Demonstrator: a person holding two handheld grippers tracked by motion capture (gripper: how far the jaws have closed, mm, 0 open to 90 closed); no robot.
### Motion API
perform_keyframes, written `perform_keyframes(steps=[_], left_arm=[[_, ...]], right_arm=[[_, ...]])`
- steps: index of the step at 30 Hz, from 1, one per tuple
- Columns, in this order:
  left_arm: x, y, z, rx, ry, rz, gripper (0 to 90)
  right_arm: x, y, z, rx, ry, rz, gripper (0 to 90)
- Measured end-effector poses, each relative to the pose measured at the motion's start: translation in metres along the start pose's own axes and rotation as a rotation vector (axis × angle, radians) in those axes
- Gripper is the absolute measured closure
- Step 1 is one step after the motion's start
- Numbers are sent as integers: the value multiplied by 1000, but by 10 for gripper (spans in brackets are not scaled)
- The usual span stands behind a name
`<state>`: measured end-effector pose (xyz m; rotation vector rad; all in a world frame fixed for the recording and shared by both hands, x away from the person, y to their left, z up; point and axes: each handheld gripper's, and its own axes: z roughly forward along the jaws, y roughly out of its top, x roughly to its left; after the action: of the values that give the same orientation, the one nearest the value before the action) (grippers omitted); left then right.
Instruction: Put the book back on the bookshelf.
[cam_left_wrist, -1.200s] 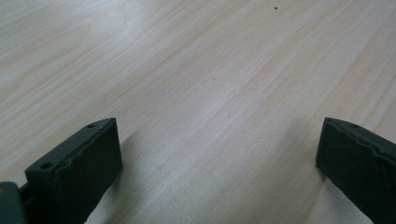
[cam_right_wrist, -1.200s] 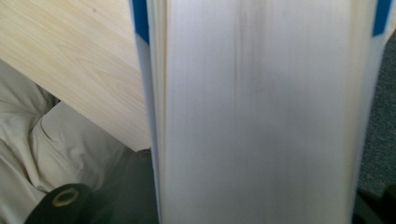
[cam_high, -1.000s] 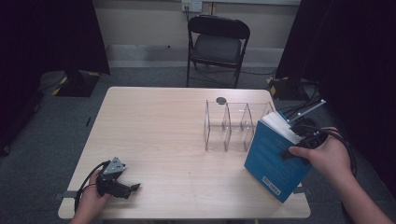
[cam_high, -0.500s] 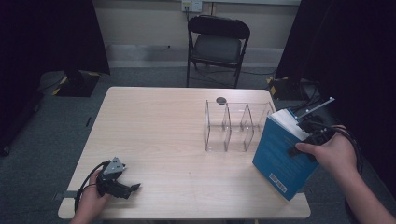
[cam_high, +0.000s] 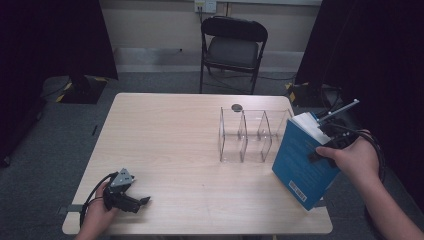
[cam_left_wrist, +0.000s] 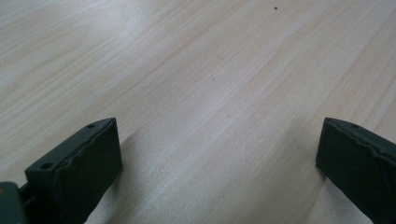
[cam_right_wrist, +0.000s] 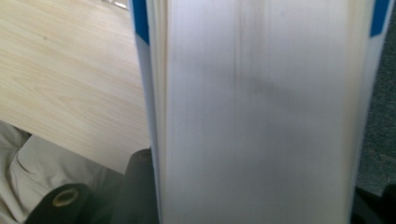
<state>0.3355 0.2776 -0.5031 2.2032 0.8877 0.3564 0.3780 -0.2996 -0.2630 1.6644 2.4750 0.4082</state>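
Wood table (cam_high: 170, 140); black folding chair (cam_high: 232, 47) behind.

Dim and soft in the high view, with black corners beyond the pale table (cam_high: 165, 145). Even, shadowless light across sharp wood grain in the left gripper view. Heavily blurred page edges of the book (cam_right_wrist: 261, 116) in the right gripper view.

blue book (cam_high: 302, 165) with white pages, pale wood-grain table (cam_high: 170, 140), black chair (cam_high: 233, 45)
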Motion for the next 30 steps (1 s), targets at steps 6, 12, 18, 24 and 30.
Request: perform_keyframes(steps=[6,12,18,24,30], left_arm=[[0,0,0,0,0,0,0],[0,0,0,0,0,0,0],[-1,0,0,-6,1,-7,0],[-1,0,0,-6,1,-8,0],[-1,0,0,-6,1,-7,0]], right_arm=[[2,10,2,-5,-6,10,617],[1,18,6,-8,-16,27,617],[0,24,9,-4,-18,33,617],[-1,28,12,-11,-24,51,617],[-3,32,14,-14,-24,67,617]])
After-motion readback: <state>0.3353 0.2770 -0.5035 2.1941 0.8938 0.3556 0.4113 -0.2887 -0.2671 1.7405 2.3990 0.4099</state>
